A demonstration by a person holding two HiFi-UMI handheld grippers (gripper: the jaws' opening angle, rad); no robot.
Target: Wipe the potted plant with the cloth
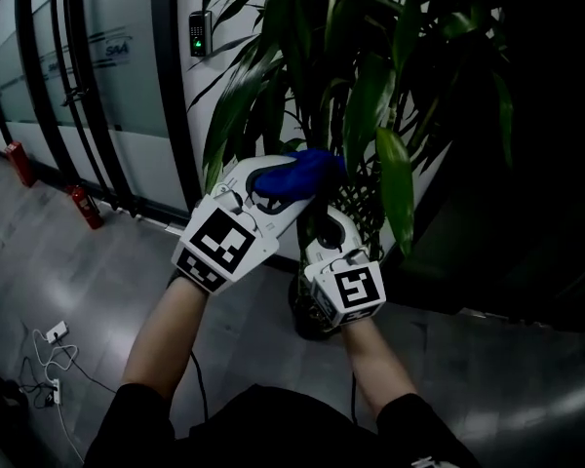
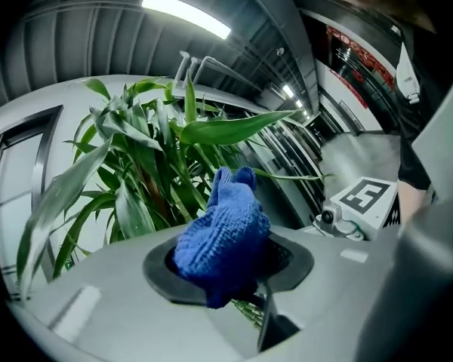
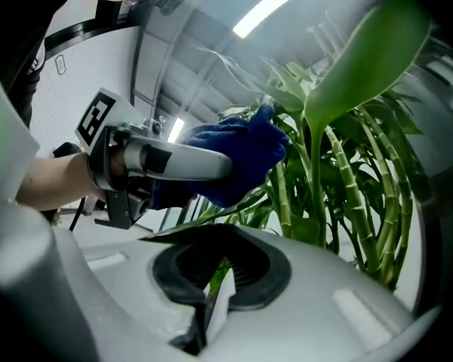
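Observation:
The potted plant (image 1: 370, 76) has long green leaves and cane stems (image 3: 362, 202); its dark pot (image 1: 307, 312) stands on the floor against the wall. My left gripper (image 2: 234, 277) is shut on a blue knitted cloth (image 2: 223, 240), which it holds up among the leaves. In the head view the cloth (image 1: 297, 172) sits just above my right gripper (image 1: 329, 224). My right gripper (image 3: 215, 277) is shut on a narrow leaf (image 3: 220, 271) low in the plant. In the right gripper view the left gripper (image 3: 166, 161) and cloth (image 3: 241, 153) are close at upper left.
Two red fire extinguishers (image 1: 21, 164) (image 1: 86, 206) stand along the glass wall (image 1: 78, 76) at left. A power strip with cables (image 1: 51, 337) lies on the grey floor. An access reader (image 1: 201, 32) hangs on the wall behind the plant.

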